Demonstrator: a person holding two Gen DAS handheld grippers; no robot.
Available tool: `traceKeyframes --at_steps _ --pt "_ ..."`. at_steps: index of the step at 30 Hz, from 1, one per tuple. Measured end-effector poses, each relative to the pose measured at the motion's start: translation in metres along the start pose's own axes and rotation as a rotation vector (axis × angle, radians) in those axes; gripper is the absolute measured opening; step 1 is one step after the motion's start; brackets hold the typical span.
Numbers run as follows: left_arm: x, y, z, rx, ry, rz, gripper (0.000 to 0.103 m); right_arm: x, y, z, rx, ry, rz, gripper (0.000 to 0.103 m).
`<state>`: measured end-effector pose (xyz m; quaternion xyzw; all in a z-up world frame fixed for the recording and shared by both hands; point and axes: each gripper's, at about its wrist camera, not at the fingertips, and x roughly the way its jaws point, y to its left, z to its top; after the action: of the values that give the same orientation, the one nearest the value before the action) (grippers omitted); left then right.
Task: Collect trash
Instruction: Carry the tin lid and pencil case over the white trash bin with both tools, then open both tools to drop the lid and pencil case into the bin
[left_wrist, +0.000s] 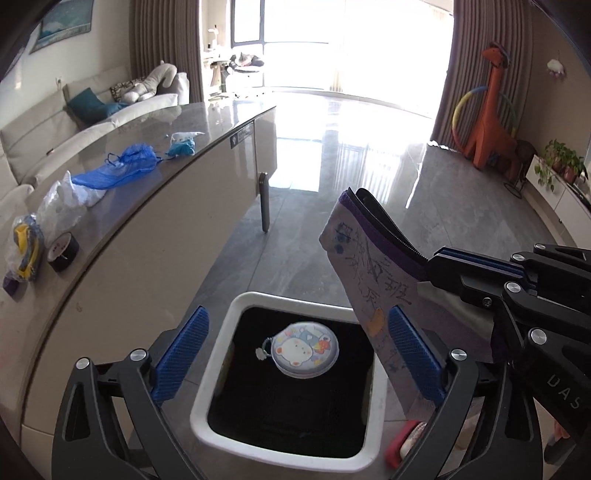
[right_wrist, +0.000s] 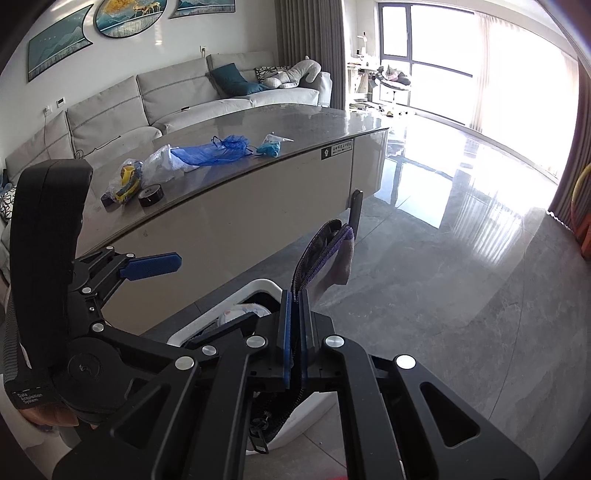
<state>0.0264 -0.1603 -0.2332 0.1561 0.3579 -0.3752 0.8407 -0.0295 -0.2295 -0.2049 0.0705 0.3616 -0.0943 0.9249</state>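
Note:
A white trash bin (left_wrist: 216, 369) with a black liner stands on the floor beside the table. A round pouch with a cartoon bear (left_wrist: 304, 349) shows inside its opening. My left gripper (left_wrist: 298, 314) hangs open above the bin, its blue pads wide apart and clear of the round pouch. My right gripper (left_wrist: 437, 264) is shut on a scribbled fabric pencil pouch (left_wrist: 369, 266) with a purple zipper, held at the bin's right edge. In the right wrist view the pencil pouch (right_wrist: 328, 254) stands up from my right gripper (right_wrist: 295, 295) above the bin (right_wrist: 258, 286).
The grey-topped table (left_wrist: 129, 258) on the left carries a blue mesh bag (left_wrist: 122, 166), a white plastic bag (left_wrist: 70, 199), a black tape roll (left_wrist: 62, 251), a bagged yellow item (left_wrist: 24, 247) and a teal packet (left_wrist: 181, 146). A sofa stands behind it. An orange giraffe toy (left_wrist: 491, 110) stands far right.

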Motion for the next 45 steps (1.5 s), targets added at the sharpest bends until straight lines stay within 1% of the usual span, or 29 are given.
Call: traceKeyframes --at_steps 4,10,13,16,19,25,31,32,33,34,35,36,37,40,42,45 --pt "0.008 0.003 -0.004 -0.006 0.035 -0.001 0.098 0.006 -0.002 -0.001 0.000 0.016 -0.007 0.004" --pt "0.012 0.012 -0.011 -0.031 0.050 0.010 0.098 0.010 0.002 -0.004 -0.008 0.032 -0.004 0.004" --pt "0.009 0.015 -0.010 -0.027 0.036 0.032 0.098 0.014 0.004 -0.004 -0.012 0.039 -0.001 0.004" --pt "0.003 0.020 -0.010 -0.007 0.016 0.075 0.098 0.019 0.005 -0.003 -0.009 0.043 0.003 0.004" --pt "0.000 0.030 -0.010 -0.023 0.006 0.090 0.098 0.027 0.006 -0.004 -0.003 0.050 0.010 0.004" --pt "-0.008 0.051 -0.012 -0.058 -0.024 0.164 0.098 0.046 0.016 -0.011 -0.013 0.081 0.025 0.004" --pt "-0.017 0.066 -0.008 -0.116 -0.050 0.162 0.098 0.060 0.027 -0.016 -0.024 0.113 0.042 0.005" --pt "-0.019 0.068 -0.009 -0.118 -0.055 0.164 0.098 0.064 0.030 -0.017 -0.039 0.131 0.039 0.007" --pt "-0.020 0.069 -0.009 -0.120 -0.057 0.166 0.098 0.070 0.034 -0.019 -0.060 0.164 0.034 0.014" --pt "-0.020 0.069 -0.009 -0.122 -0.056 0.164 0.098 0.075 0.036 -0.021 -0.074 0.189 0.022 0.060" --pt "-0.021 0.069 -0.009 -0.123 -0.056 0.161 0.098 0.080 0.037 -0.024 -0.080 0.204 -0.010 0.099" --pt "-0.022 0.068 -0.010 -0.124 -0.061 0.160 0.098 0.080 0.037 -0.026 -0.081 0.195 -0.039 0.096" --pt "-0.023 0.068 -0.010 -0.122 -0.065 0.162 0.098 0.078 0.037 -0.027 -0.086 0.182 -0.051 0.096" --pt "-0.025 0.068 -0.010 -0.115 -0.075 0.166 0.098 0.073 0.035 -0.026 -0.074 0.167 -0.042 0.096" --pt "-0.028 0.069 -0.010 -0.116 -0.080 0.170 0.098 0.067 0.033 -0.022 -0.061 0.142 -0.039 0.098" --pt "-0.034 0.074 -0.010 -0.132 -0.095 0.178 0.098 0.058 0.033 -0.011 -0.060 0.093 -0.045 0.098"
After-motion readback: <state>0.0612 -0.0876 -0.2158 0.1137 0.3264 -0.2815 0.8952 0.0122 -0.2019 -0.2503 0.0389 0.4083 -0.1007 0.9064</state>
